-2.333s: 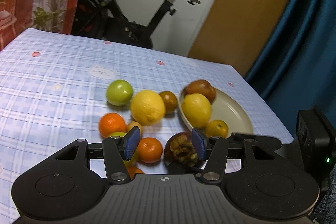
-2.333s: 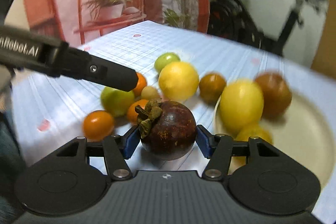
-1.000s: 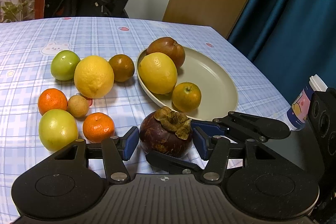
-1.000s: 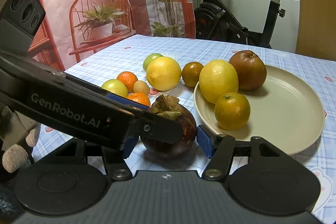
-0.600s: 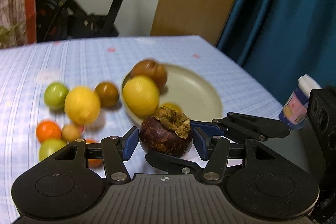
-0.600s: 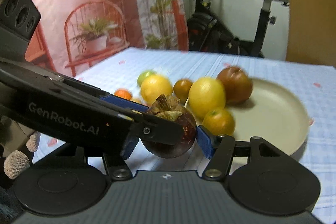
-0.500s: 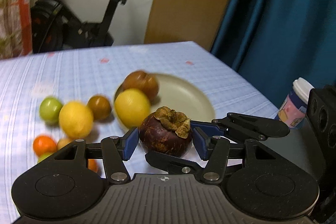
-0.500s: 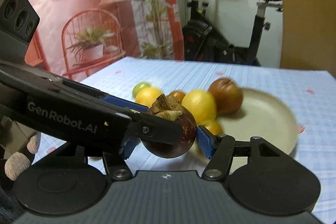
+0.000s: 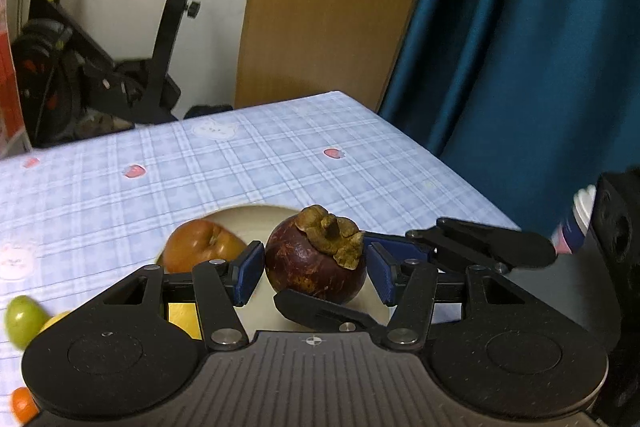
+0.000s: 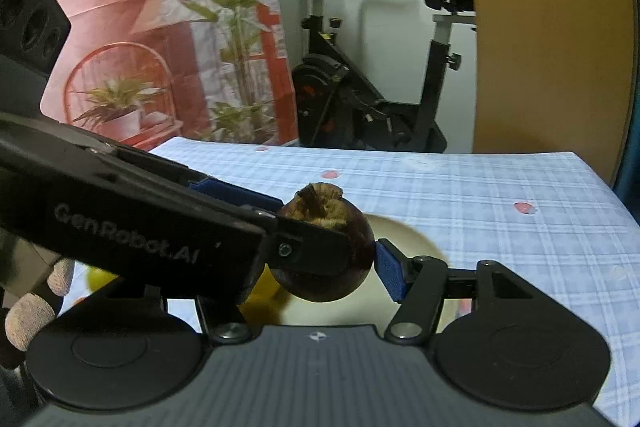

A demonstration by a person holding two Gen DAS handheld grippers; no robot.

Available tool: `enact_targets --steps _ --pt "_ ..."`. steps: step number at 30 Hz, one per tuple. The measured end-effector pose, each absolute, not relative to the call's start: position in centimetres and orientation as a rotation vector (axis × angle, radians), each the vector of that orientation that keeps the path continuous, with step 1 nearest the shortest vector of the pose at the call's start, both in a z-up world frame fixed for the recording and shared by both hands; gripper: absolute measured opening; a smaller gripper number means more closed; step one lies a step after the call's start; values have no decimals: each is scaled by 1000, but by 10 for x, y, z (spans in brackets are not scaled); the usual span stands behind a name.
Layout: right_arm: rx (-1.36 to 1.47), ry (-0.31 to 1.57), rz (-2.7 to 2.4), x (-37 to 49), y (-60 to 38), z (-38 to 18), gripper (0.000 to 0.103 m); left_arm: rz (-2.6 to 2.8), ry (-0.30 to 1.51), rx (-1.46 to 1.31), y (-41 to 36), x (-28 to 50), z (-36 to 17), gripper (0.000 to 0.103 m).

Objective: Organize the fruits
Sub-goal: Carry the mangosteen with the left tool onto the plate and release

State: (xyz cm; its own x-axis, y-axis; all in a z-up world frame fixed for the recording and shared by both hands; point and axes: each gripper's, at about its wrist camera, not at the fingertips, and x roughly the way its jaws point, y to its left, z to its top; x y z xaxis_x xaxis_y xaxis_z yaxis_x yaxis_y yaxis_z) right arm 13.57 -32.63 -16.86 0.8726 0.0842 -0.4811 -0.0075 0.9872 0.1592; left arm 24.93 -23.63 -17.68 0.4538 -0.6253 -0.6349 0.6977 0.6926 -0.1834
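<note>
The left gripper (image 9: 312, 273), low in the left wrist view, has its blue pads closed part-way around a mangosteen (image 9: 316, 259), one pad against each flank. The right gripper (image 10: 320, 281) grips the same fruit crosswise: in the right wrist view its right pad presses the dark skin, while its left pad is hidden behind the left gripper's black finger, which runs in from the left edge of the frame. The mangosteen hangs clear of the surface, calyx up, over the near part of a cream plate (image 9: 244, 217). Gloved fingertips (image 10: 30, 315) show at the lower left of the right wrist view.

An apple (image 9: 200, 247) lies on the plate just left of the held fruit. A yellow fruit (image 9: 180, 315) shows through the gripper frame, a green fruit (image 9: 22, 317) sits on the table at the left edge and an orange (image 9: 20, 405) at the lower left corner.

Beyond the plate the blue checked cloth (image 9: 240, 163) runs bare to the table's far edge and far corner. At the right edge a bottle (image 9: 576, 223) peeks from behind the right gripper's body. Past the table stand a teal curtain (image 9: 520, 47) at upper right, a wooden panel (image 9: 328, 7) at centre and an exercise bike (image 9: 120, 67) against a white wall at upper left. The right wrist view adds a red printed backdrop (image 10: 160, 27) at its upper left.
</note>
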Motion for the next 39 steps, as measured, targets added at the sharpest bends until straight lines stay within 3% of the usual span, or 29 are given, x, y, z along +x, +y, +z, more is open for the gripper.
enact_targets --steps 20,36,39 --pt "145 569 -10 191 -360 -212 62 -757 795 215 -280 307 -212 59" --pt "103 603 -42 203 -353 -214 63 -744 774 186 -267 304 -204 60" --pt "102 606 -54 198 -351 -210 67 -748 758 166 -260 296 -199 60"
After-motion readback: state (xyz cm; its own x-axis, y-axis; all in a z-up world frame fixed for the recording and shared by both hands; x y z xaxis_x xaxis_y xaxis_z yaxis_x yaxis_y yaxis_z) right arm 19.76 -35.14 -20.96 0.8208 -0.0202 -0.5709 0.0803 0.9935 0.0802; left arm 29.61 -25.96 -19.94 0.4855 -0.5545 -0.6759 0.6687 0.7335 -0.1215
